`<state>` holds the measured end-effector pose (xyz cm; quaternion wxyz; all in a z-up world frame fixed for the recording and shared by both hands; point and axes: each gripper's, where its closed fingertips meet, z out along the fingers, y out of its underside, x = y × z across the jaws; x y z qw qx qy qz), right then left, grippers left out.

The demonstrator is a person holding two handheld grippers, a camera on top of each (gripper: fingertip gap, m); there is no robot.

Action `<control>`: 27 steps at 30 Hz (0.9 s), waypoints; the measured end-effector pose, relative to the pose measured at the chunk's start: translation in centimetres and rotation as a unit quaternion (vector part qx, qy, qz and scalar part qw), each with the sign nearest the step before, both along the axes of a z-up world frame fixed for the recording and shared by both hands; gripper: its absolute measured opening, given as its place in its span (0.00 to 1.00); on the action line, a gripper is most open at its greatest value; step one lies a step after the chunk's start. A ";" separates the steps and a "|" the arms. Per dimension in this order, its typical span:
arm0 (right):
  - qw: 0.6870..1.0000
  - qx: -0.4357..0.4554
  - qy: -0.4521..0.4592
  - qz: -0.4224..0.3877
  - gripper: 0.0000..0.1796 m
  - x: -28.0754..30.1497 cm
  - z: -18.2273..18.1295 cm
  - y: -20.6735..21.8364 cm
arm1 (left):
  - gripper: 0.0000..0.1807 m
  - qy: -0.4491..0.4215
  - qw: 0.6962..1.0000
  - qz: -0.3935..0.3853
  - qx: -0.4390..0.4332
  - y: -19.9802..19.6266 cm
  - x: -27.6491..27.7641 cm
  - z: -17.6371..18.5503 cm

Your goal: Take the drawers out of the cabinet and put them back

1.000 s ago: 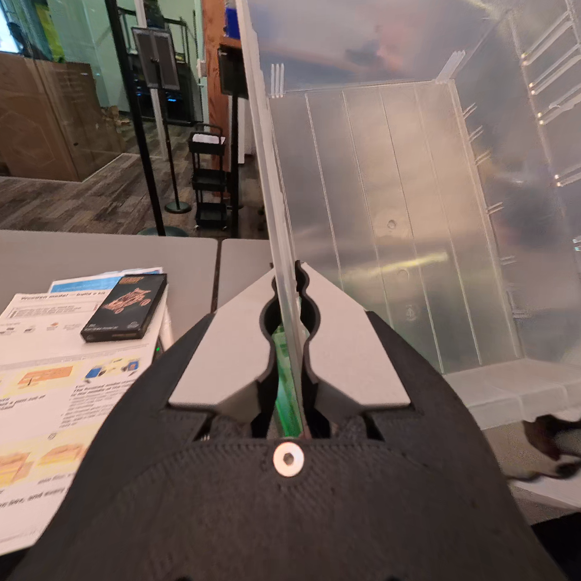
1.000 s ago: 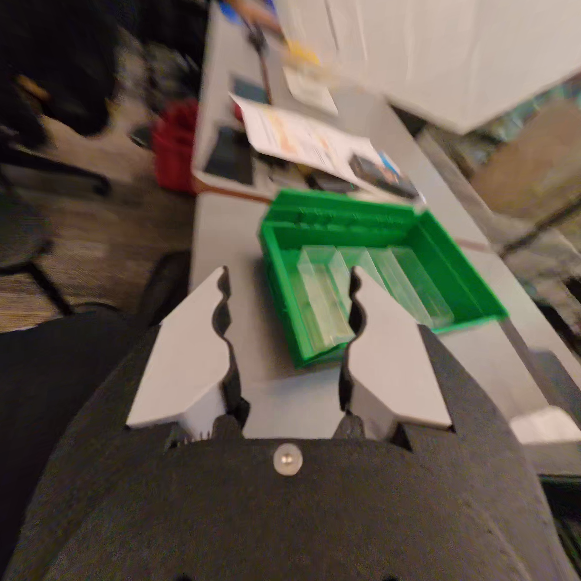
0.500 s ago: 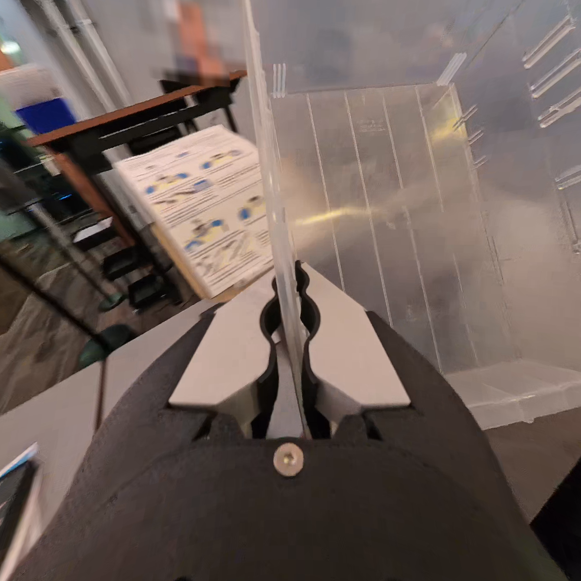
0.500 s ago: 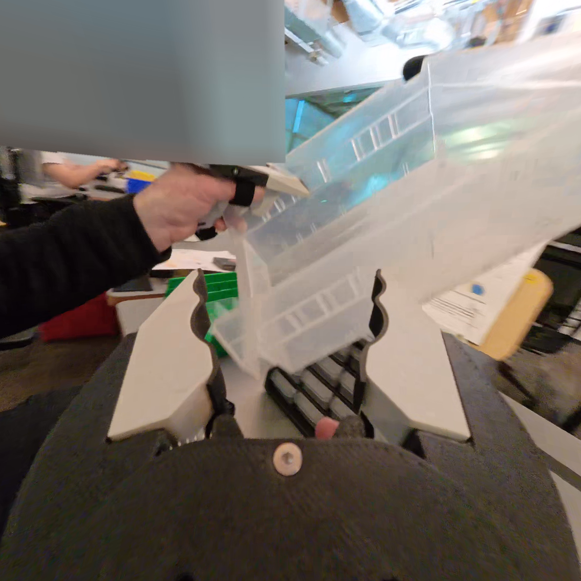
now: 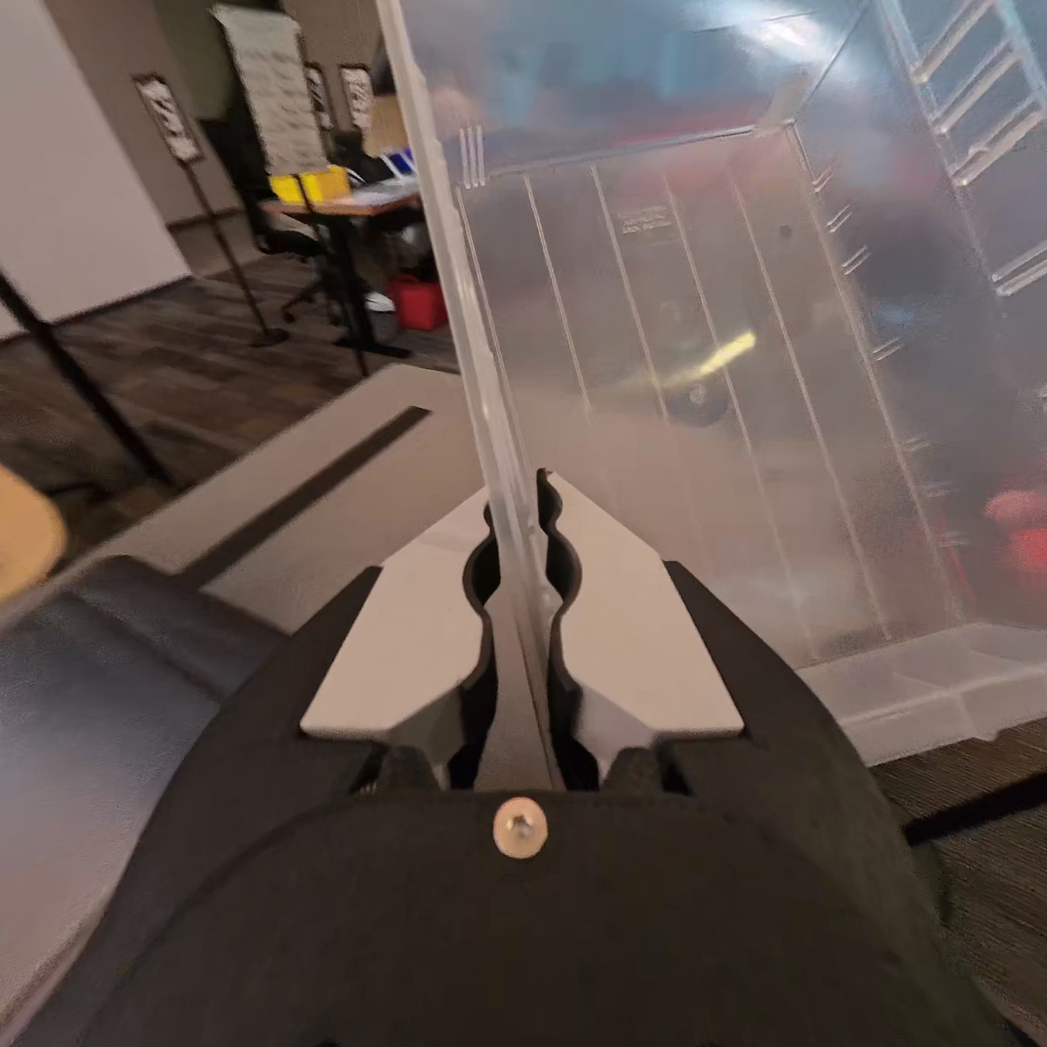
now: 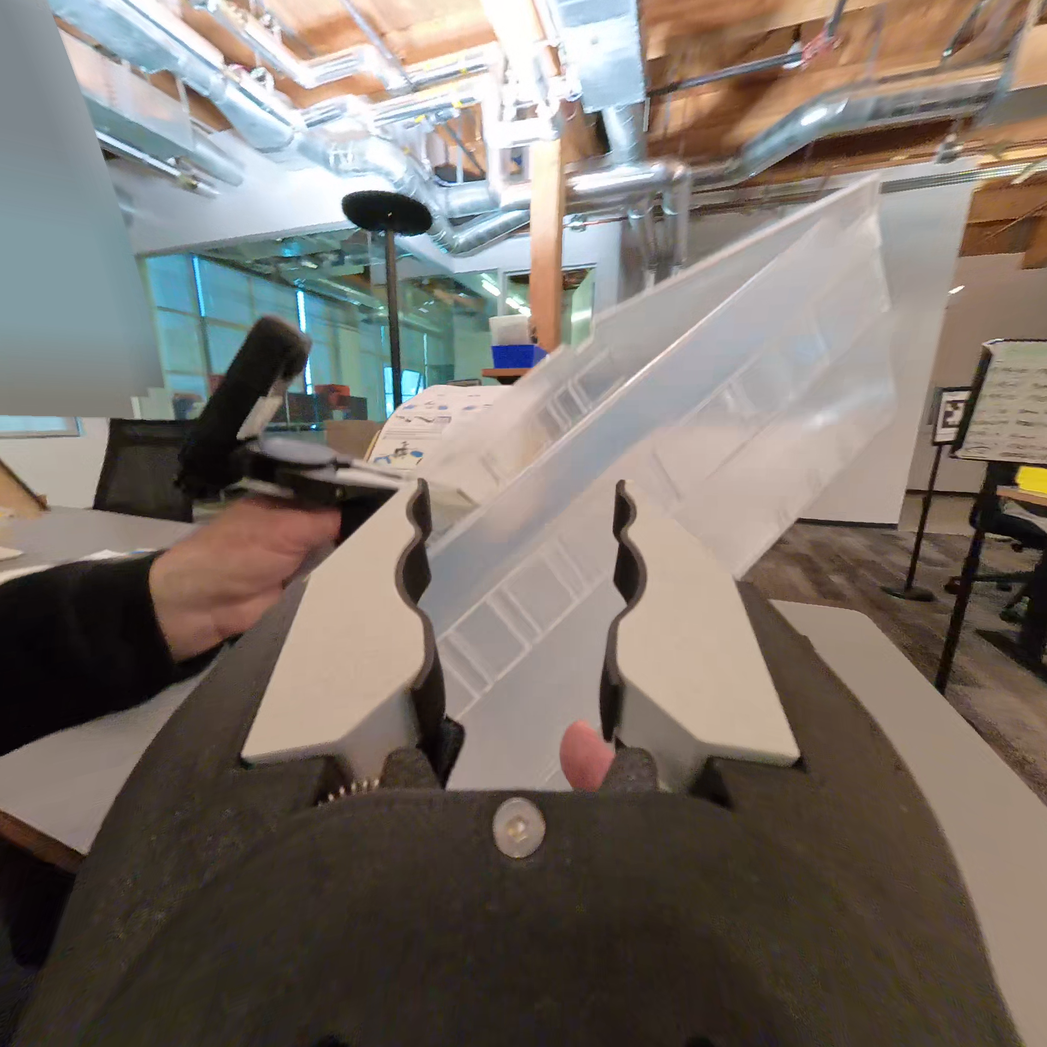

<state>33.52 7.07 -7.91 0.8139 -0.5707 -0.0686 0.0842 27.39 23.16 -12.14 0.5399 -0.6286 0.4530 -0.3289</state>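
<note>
The clear plastic cabinet (image 5: 708,351) is empty, with bare slide rails on its inner walls. My left gripper (image 5: 515,493) is shut on the cabinet's side wall (image 5: 453,294) and holds it tilted in the air. In the right wrist view the cabinet (image 6: 708,430) hangs slanted above the grey table (image 6: 884,668). The left gripper and the hand (image 6: 238,566) that holds it are at its left end. My right gripper (image 6: 518,498) is open and empty, with the cabinet's lower end just ahead between its fingers. No drawers are in view.
A sheet of printed instructions (image 6: 430,430) stands behind the cabinet. A black pole stand (image 6: 391,272) rises behind the table. Sign stands (image 6: 929,498) and a desk with yellow bins (image 5: 309,184) are on the floor past the table's edge.
The left gripper has swung the cabinet round and tilted it more steeply in the air. The right gripper has turned from the green bin of drawers up towards the cabinet, still open.
</note>
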 end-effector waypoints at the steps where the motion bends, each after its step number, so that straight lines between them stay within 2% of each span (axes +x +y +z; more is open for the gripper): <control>1: 1.000 0.000 0.008 -0.006 0.35 1.2 -0.1 -0.5 | 0.04 0.006 1.000 -0.013 -0.013 -0.8 1.3 -1.3; 4: 0.999 -0.047 0.017 -0.014 0.35 4.1 -1.6 -0.5 | 0.05 0.011 0.997 -0.027 -0.067 -1.8 4.5 -5.2; 8: 0.992 -0.111 0.053 -0.006 0.35 7.0 -5.3 1.6 | 0.05 0.028 0.988 -0.028 -0.146 -1.0 6.8 -10.4; 12: 0.982 -0.150 0.108 0.025 0.34 9.8 -9.1 4.3 | 0.12 0.042 0.979 -0.024 -0.200 -0.1 8.0 -14.3; 17: 0.962 -0.181 0.185 0.085 0.34 13.1 -13.2 7.6 | 0.27 0.050 0.969 -0.026 -0.241 0.4 8.8 -16.7; 23: 0.934 -0.230 0.236 0.136 0.34 15.9 -17.1 11.6 | 0.43 0.057 0.951 -0.028 -0.302 0.9 10.0 -19.4; 27: 0.922 -0.255 0.248 0.153 0.29 17.9 -18.8 14.2 | 0.51 0.042 0.952 -0.019 -0.302 1.8 11.1 -19.7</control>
